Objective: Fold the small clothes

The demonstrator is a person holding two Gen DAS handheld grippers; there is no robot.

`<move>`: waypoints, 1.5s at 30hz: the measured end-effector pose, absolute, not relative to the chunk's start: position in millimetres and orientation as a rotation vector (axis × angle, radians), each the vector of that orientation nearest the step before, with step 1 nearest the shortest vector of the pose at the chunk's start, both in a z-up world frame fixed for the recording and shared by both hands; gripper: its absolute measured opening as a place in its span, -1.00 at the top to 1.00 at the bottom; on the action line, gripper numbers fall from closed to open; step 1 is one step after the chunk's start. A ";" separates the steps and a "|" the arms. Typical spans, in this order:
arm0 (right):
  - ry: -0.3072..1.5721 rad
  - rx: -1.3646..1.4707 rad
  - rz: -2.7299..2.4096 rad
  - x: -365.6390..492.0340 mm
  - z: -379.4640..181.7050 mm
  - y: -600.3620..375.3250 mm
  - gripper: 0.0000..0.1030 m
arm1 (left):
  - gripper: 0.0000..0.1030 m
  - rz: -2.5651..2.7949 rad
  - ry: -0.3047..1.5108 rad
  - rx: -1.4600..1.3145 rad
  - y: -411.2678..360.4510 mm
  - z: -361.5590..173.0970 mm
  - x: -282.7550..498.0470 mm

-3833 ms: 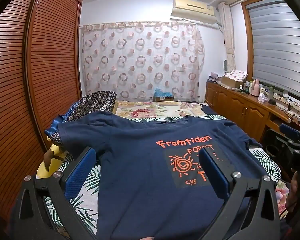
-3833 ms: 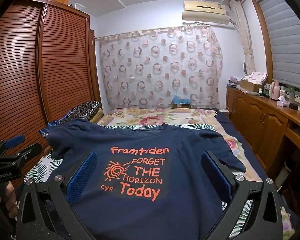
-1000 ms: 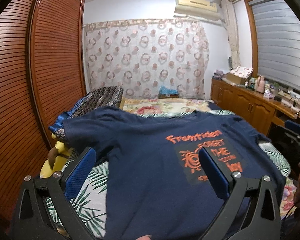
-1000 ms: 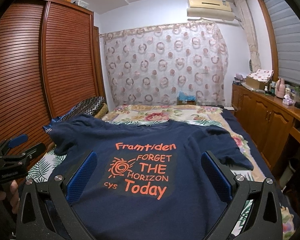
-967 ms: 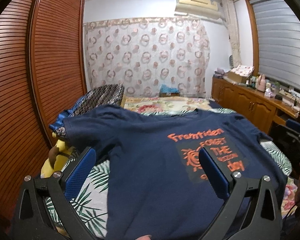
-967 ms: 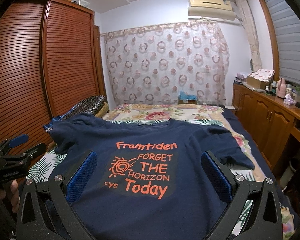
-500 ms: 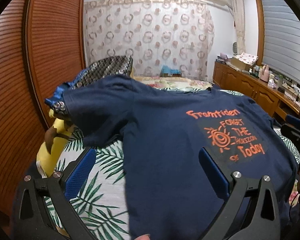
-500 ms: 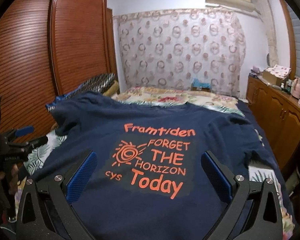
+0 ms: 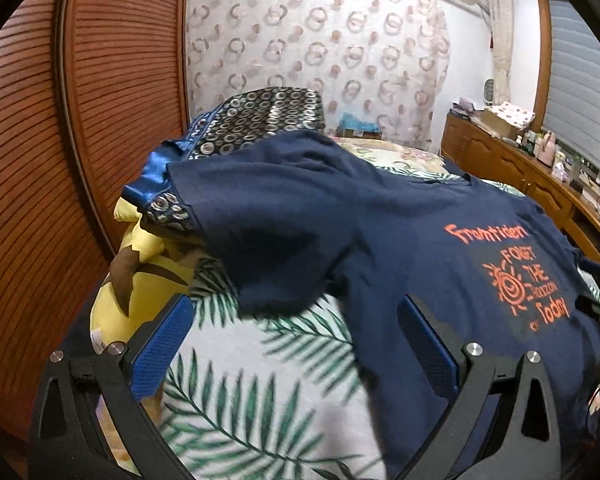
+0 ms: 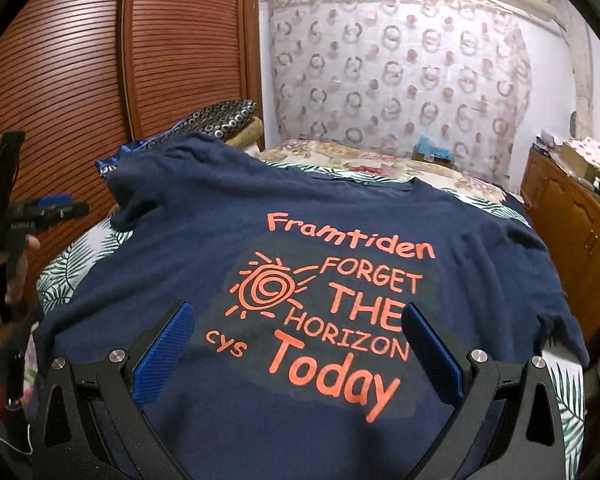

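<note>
From your left wrist camera, your left gripper (image 9: 292, 332) is spread wide and grasps nothing, over the palm-leaf bedsheet (image 9: 260, 400). The navy T-shirt (image 9: 400, 232) lies print-up on the bed; one sleeve (image 9: 260, 224) reaches left toward the patterned pillow (image 9: 260, 116).

From your right wrist camera, your right gripper (image 10: 296, 336) is likewise released, above the orange print (image 10: 332, 304). The shirt's long axis runs away from you, collar (image 10: 364, 182) toward the curtain (image 10: 396, 72), hem nearest you.

The navy T-shirt (image 9: 400, 216) runs past the frame at five o'clock, its hem unseen, and the palm-leaf sheet (image 9: 268, 408) nearby smears.
</note>
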State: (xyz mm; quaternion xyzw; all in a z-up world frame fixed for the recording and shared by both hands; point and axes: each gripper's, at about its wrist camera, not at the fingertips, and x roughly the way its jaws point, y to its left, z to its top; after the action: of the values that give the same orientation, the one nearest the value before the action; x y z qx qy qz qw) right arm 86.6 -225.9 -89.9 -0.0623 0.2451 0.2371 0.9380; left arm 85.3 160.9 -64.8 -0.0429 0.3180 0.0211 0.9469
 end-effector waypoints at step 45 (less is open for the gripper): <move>0.608 -0.131 0.516 118.9 -110.9 -209.3 -0.96 | 0.82 -0.288 0.677 0.072 38.7 15.2 148.8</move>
State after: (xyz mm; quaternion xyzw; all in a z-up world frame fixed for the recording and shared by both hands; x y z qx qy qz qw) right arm 118.9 -209.3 -110.9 -0.0637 0.2959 0.2511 0.9194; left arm 148.8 38.7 15.2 0.0353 0.3308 -0.1408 0.9325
